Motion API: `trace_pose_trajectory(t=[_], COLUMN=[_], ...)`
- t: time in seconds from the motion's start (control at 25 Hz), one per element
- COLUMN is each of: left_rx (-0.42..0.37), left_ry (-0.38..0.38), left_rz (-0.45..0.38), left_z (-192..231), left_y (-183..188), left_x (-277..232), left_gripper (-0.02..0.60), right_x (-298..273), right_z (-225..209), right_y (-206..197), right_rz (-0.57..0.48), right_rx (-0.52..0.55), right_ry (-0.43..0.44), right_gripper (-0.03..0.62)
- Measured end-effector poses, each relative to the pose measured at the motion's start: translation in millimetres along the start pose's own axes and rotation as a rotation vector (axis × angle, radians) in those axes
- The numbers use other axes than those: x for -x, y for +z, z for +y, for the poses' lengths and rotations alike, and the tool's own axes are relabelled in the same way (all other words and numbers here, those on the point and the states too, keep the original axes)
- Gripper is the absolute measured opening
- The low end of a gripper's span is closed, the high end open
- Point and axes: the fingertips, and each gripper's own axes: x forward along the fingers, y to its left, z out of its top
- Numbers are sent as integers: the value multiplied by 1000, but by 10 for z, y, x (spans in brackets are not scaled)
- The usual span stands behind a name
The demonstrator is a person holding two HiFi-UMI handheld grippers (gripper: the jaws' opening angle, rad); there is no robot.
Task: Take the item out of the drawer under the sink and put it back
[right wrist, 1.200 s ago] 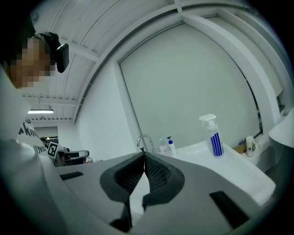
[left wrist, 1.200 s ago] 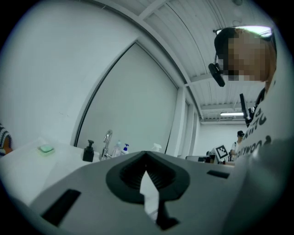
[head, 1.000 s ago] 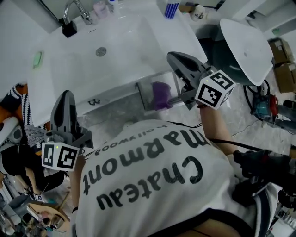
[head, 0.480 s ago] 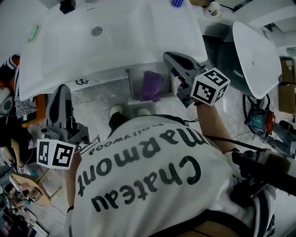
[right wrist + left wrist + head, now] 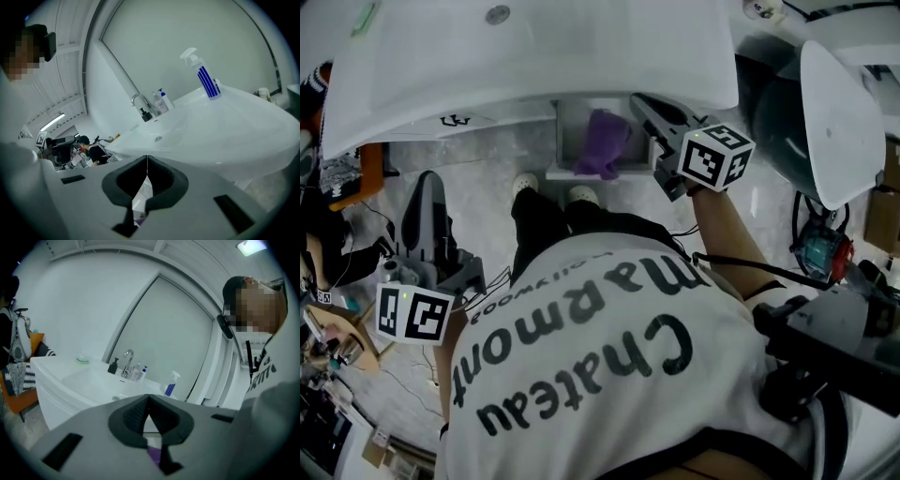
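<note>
A purple item (image 5: 602, 142) lies in the open drawer (image 5: 572, 172) that juts out from under the white sink (image 5: 534, 56). My right gripper (image 5: 639, 99) is shut and empty, its tips just right of the drawer and the purple item, below the sink's rim. In the right gripper view its jaws (image 5: 147, 158) meet with nothing between them, under the basin (image 5: 211, 126). My left gripper (image 5: 429, 180) hangs lower left, away from the drawer, over the floor. Its jaws (image 5: 149, 397) also meet, empty, and a purple sliver (image 5: 153, 454) shows through the gap below them.
A blue-striped spray bottle (image 5: 205, 77), a faucet (image 5: 127, 358) and a soap pump (image 5: 113, 366) stand on the sink top. A white round lid (image 5: 844, 112) is on the right. My shoes (image 5: 525, 184) are before the drawer. Clutter lies on the floor at left (image 5: 337, 178).
Both grippers have come down. In the head view the sink, drawer and purple item have slid up the picture, and my right gripper now sits below the sink rim beside the drawer.
</note>
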Motion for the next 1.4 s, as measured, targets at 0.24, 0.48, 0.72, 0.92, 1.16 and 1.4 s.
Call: trace_pose_trajectory(t=[0.24, 0.48, 0.72, 0.92, 1.16, 1.4], left_rx=[-35, -36, -50, -68, -68, -45], left_ry=[53, 88, 63, 27, 18, 63], left_rz=[44, 58, 112, 149, 181, 207], left_z=[-6, 63, 70, -56, -127, -33], left_y=[-131, -182, -429, -574, -666, -724], left_x=[130, 147, 55, 21, 47, 159], left_gripper=[9, 9, 9, 9, 9, 9], right_x=[-163, -225, -231, -298, -375, -419], right_z=[-308, -620, -733, -711, -764, -787], right_y=[-645, -1211, -1589, -1808, -2061, -2231], right_rz=[101, 210, 331, 422, 546, 644], right_rx=[-133, -199, -207, -269, -309, -355], right_ry=[-39, -78, -104, -60, -98, -115], right_gripper=[12, 12, 14, 230, 268, 285])
